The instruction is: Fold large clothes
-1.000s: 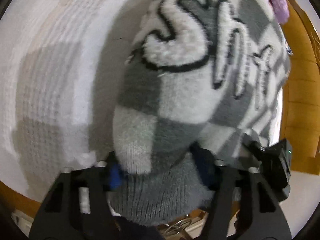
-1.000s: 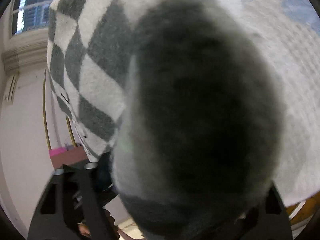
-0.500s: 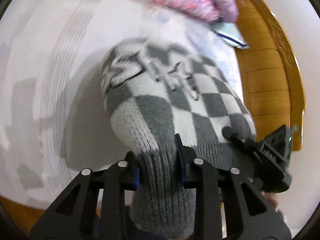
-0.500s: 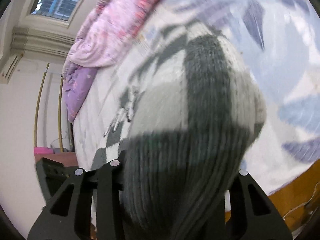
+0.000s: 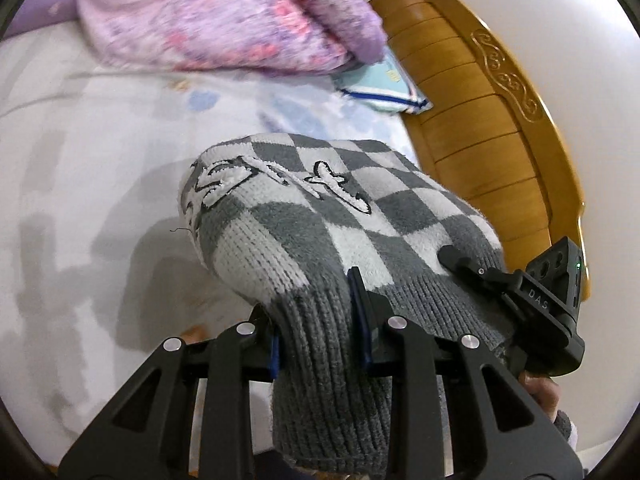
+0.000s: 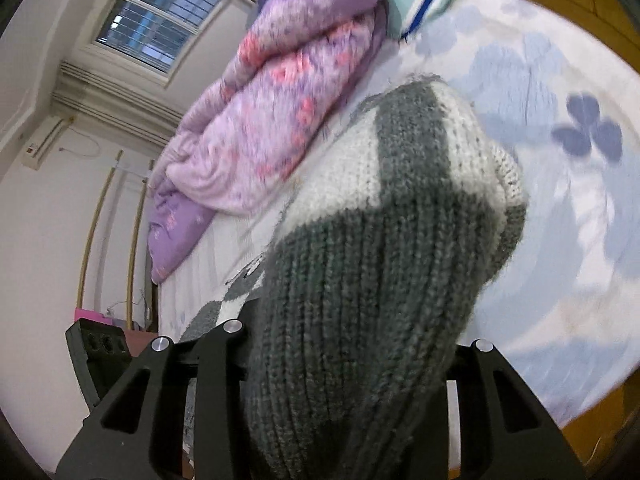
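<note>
Sweater (image 5: 320, 220), checkered grey-white knit: ribbed hem clamped in left gripper (image 5: 318, 320) and right gripper (image 6: 352, 344) fingers, raised over bed (image 5: 100, 160). Folding apparently unfinished; laying flat remains.

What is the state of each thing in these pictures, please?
Checkered sweater: lifted by its ribbed hem, folded over itself.
Left gripper: shut on the sweater hem.
Right gripper: shut on the sweater hem.
Pink quilt: bunched up on the bed.
Light blue cloth: folded, partly under the quilt.
</note>
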`<state>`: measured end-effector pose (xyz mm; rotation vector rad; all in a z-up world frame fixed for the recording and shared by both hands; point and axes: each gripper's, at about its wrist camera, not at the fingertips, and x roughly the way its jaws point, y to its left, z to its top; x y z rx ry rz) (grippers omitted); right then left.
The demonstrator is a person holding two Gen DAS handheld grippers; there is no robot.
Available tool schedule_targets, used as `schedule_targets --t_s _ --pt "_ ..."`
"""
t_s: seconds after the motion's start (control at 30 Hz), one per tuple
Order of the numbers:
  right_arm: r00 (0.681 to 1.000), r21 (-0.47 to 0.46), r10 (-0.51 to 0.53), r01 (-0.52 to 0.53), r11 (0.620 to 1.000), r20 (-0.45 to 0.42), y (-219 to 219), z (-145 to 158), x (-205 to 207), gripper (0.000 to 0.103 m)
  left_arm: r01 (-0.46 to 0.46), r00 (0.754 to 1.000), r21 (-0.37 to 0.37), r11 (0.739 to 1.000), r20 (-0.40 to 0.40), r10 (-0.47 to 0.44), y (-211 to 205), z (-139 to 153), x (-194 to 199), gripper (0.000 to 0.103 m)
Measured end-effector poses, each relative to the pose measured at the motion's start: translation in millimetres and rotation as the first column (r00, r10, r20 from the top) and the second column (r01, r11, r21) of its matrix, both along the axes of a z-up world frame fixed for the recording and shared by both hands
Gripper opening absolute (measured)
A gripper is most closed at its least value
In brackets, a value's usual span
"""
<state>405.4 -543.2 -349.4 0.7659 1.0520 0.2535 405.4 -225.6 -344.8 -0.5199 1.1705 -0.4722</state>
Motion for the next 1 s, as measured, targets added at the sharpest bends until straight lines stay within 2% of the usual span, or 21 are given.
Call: schedule_targets --t_s 0.2,0.3,0.33,0.43,0.5,0.53,0.6,0.63,0.67,0.77,0.8,0.83,0.9,0.97,1.0 --pt "0.994 -0.04 0.033 -0.029 0.999 0.1 -102.4 -2.6 75.9 0.035 -0.044 0.995 -0.043 0.998 0.091 0.048 -108.6 -19.6 80.4 0.026" --pt "0.989 -0.059 0.033 -0.024 0.998 0.146 -148.6 -15.2 103.6 0.035 -0.049 0.987 -0.033 0.998 0.151 0.054 -158.3 -35.3 107.2 0.026" --pt "0.99 -0.066 0.021 -0.012 0.998 0.142 -165.7 -28.6 111.4 0.035 -0.046 0.986 -0.017 0.999 0.162 0.048 -173.6 -42.5 112.3 0.026" --pt "0.997 -0.092 -0.001 0.008 0.996 0.073 -195.9 -71.4 121.8 0.035 -0.031 0.989 0.066 0.997 0.147 0.021 -220.6 -77.6 124.1 0.026" --pt "1.0 -0.106 0.0 -0.002 0.994 -0.013 -210.0 -106.3 123.4 0.035 -0.022 0.996 0.11 0.994 0.091 0.012 -243.6 -111.8 122.8 0.026" --pt "0.998 -0.117 0.006 -0.014 0.993 -0.069 -214.3 -124.3 121.7 0.035 -0.011 0.998 0.121 0.993 0.057 0.005 -250.6 -128.3 119.8 0.026" --pt "0.986 -0.128 0.005 -0.027 0.991 -0.167 -226.7 -159.4 113.2 0.035 0.049 0.996 0.191 0.98 0.066 -0.062 -274.1 -149.3 101.9 0.026" --pt "0.978 -0.102 -0.011 -0.01 0.995 -0.207 -236.0 -176.5 105.3 0.036 0.088 0.994 0.23 0.969 0.049 -0.102 -286.9 -159.3 91.8 0.027" --pt "0.973 -0.085 -0.023 0.003 0.996 -0.23 -241.7 -186.6 97.7 0.037 0.101 0.994 0.234 0.967 0.022 -0.109 -290.3 -166.9 86.7 0.028" --pt "0.95 -0.115 -0.007 -0.03 0.993 -0.311 -245.5 -212.1 78.3 0.044 0.106 0.991 0.26 0.96 -0.106 -0.08 -290.6 -200.8 73.4 0.036" --pt "0.941 -0.126 0.001 -0.046 0.991 -0.338 -246.7 -222.0 70.7 0.044 0.113 0.986 0.285 0.952 -0.153 -0.071 -289.6 -212.2 69.9 0.042" --pt "0.936 -0.134 -0.008 -0.042 0.99 -0.352 -250.5 -226.7 67.7 0.047 0.117 0.982 0.303 0.946 -0.176 -0.065 -288.5 -218.0 68.5 0.046" --pt "0.926 -0.145 -0.032 -0.024 0.989 -0.376 -253.4 -232.5 60.4 0.059 0.108 0.98 0.368 0.924 -0.195 -0.037 -285.4 -227.6 64.5 0.069" --pt "0.918 -0.169 -0.064 -0.003 0.986 -0.391 -256.4 -234.9 56.5 0.069 0.11 0.977 0.391 0.914 -0.21 -0.027 -283.1 -231.9 65.4 0.076" --pt "0.915 -0.171 -0.076 0.007 0.985 -0.397 -256.7 -234.4 55.3 0.071 0.108 0.977 0.389 0.915 -0.212 -0.025 -281.9 -231.4 66.5 0.077"
